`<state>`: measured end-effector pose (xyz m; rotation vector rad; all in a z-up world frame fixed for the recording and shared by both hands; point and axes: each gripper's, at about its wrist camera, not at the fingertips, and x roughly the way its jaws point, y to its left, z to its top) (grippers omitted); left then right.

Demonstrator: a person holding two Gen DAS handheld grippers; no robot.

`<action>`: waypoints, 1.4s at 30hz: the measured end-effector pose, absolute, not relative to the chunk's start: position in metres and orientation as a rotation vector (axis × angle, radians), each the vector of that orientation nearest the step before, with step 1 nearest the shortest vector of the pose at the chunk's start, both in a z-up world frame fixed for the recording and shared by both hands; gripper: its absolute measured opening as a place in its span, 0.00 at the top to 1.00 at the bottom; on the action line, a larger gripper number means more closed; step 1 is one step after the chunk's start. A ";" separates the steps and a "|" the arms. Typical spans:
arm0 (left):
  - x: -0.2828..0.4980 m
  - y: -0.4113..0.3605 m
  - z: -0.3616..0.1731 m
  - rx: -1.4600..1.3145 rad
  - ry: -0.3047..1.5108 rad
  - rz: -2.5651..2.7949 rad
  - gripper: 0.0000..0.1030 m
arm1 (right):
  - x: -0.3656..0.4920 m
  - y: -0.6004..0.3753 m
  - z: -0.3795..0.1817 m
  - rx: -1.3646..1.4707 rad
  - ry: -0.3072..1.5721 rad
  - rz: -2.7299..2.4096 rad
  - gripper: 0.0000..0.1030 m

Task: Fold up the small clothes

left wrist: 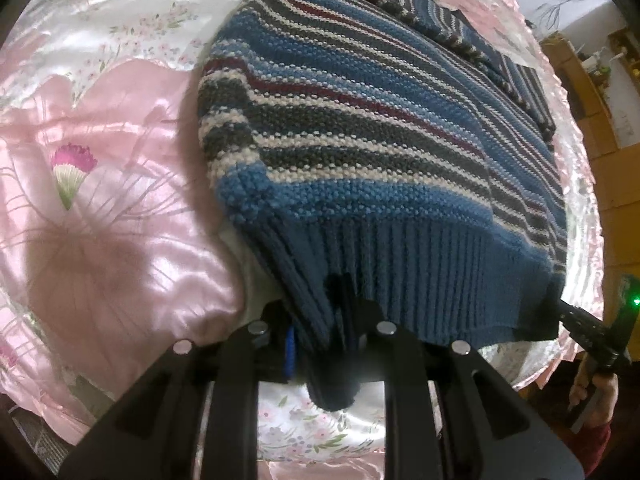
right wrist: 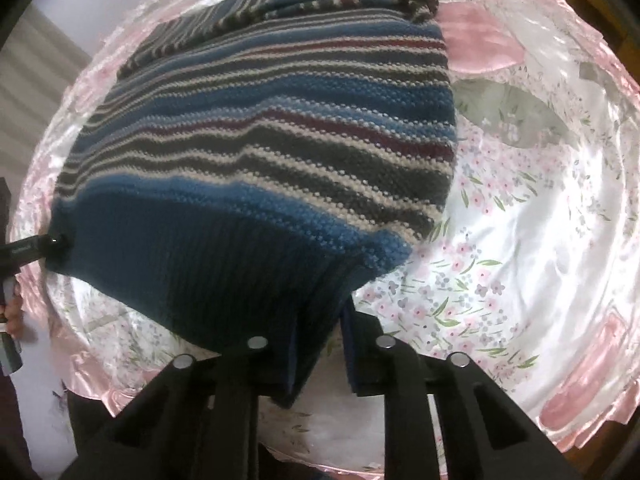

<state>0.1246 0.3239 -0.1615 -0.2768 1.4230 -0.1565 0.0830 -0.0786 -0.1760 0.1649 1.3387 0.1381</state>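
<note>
The sweater [left wrist: 360,120] lies on the quilt [left wrist: 100,200], mostly flat, and its sleeves seem already turned in at the far end. So I judge that the first folds are done and the fold of the hem toward the collar is left. The left gripper [left wrist: 340,344] is clamped on the ribbed hem at one near corner, and the right gripper [right wrist: 320,344] is clamped on the other near corner. Both corners are raised a little off the quilt. No container shows in either view, so nothing is stored yet.
</note>
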 end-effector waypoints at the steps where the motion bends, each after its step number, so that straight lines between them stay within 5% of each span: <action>1: 0.125 0.322 -0.160 -0.273 1.419 -0.153 0.83 | 0.085 -0.084 -0.176 0.174 1.336 0.153 0.84; 22: 0.178 0.337 -0.092 -0.522 1.263 -0.267 0.91 | 0.172 -0.118 -0.107 0.354 1.202 0.437 0.91; 30: 0.252 0.353 -0.132 -0.582 1.284 -0.233 0.90 | 0.260 -0.128 -0.138 0.372 1.261 0.344 0.91; 35: 0.273 0.360 -0.157 -0.653 1.342 -0.227 0.85 | 0.283 -0.135 -0.163 0.415 1.306 0.296 0.82; 38: 0.267 0.375 -0.146 -0.691 1.306 -0.238 0.64 | 0.280 -0.145 -0.157 0.390 1.284 0.268 0.69; 39: 0.263 0.383 -0.133 -0.661 1.263 -0.208 0.43 | 0.279 -0.149 -0.154 0.372 1.276 0.247 0.63; 42: 0.254 0.402 -0.101 -0.572 1.172 -0.147 0.35 | 0.274 -0.172 -0.139 0.347 1.238 0.185 0.58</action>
